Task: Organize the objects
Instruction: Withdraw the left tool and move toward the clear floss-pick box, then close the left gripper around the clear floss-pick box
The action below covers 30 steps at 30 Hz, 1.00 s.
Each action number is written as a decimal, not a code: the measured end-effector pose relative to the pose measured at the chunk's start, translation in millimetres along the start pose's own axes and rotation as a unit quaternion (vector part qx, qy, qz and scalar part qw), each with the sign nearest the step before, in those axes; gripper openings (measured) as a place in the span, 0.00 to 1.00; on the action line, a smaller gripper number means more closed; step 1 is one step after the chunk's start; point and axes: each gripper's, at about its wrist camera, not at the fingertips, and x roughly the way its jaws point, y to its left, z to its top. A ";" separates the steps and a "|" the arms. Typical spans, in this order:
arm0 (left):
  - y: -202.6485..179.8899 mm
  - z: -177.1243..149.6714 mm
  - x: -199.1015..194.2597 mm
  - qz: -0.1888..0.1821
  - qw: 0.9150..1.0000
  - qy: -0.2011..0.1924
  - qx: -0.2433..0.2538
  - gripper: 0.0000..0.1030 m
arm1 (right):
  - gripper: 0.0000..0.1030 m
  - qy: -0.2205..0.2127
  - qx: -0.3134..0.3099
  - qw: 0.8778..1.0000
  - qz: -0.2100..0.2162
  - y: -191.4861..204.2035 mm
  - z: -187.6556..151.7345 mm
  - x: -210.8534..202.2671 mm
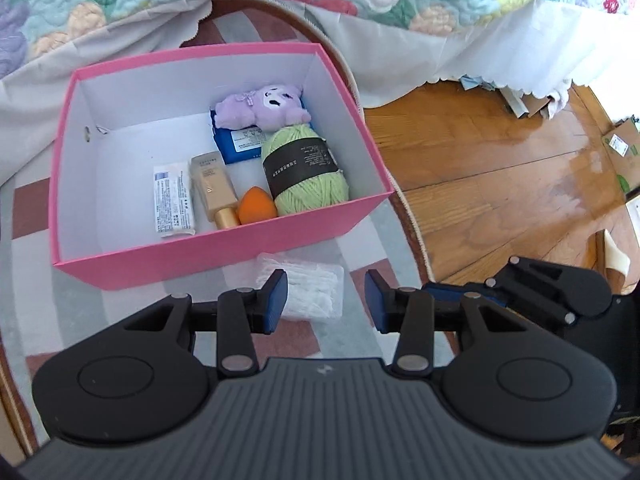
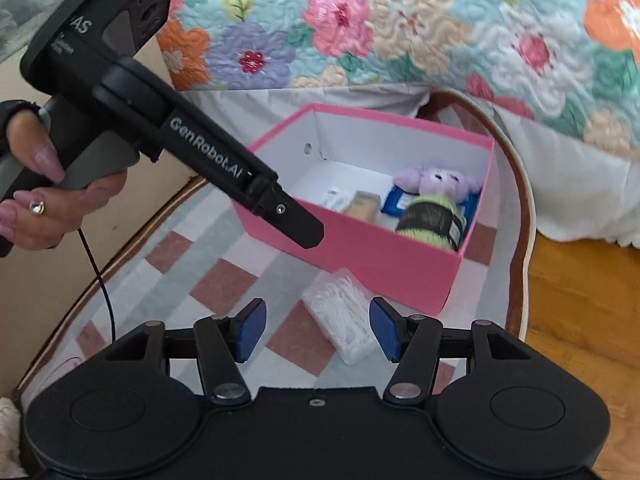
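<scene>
A pink box (image 1: 224, 248) stands on the rug. Inside it lie a purple plush toy (image 1: 268, 108), a blue pack (image 1: 240, 146), a green yarn ball (image 1: 304, 172), a beige bottle (image 1: 212, 188), an orange sponge (image 1: 256, 210) and a white tube (image 1: 174, 200). In front of the box, a clear case of cotton swabs (image 1: 316, 292) lies on the rug. My left gripper (image 1: 326, 302) hangs open just above this case. My right gripper (image 2: 318, 330) is open too, with the case (image 2: 340, 320) below its fingers, near the right pad. Neither gripper holds anything.
A checked oval rug (image 2: 224, 280) covers the floor under the box. Behind it hangs a floral quilt (image 2: 400, 20) with a white skirt. Wooden floor (image 1: 500, 184) lies to the right, with cardboard boxes (image 1: 620, 148) at its far edge. A hand (image 2: 48, 200) holds the left gripper's handle.
</scene>
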 end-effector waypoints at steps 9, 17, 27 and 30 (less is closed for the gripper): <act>5.7 -26.7 39.1 0.036 0.998 -0.026 0.036 0.40 | 0.61 0.003 0.069 0.997 -0.039 -17.5 -36.5 47.8; 37.8 -40.2 65.2 0.043 0.998 -0.032 -0.015 0.43 | 0.63 0.017 0.009 0.997 -0.074 -7.9 -51.9 68.5; 47.0 -48.1 92.4 0.035 0.998 -0.044 -0.031 0.44 | 0.63 0.012 -0.015 0.997 -0.069 -3.7 -52.8 84.1; 48.9 -51.9 98.9 0.012 0.998 -0.051 -0.043 0.47 | 0.63 0.018 -0.018 0.997 -0.067 -3.5 -51.6 94.2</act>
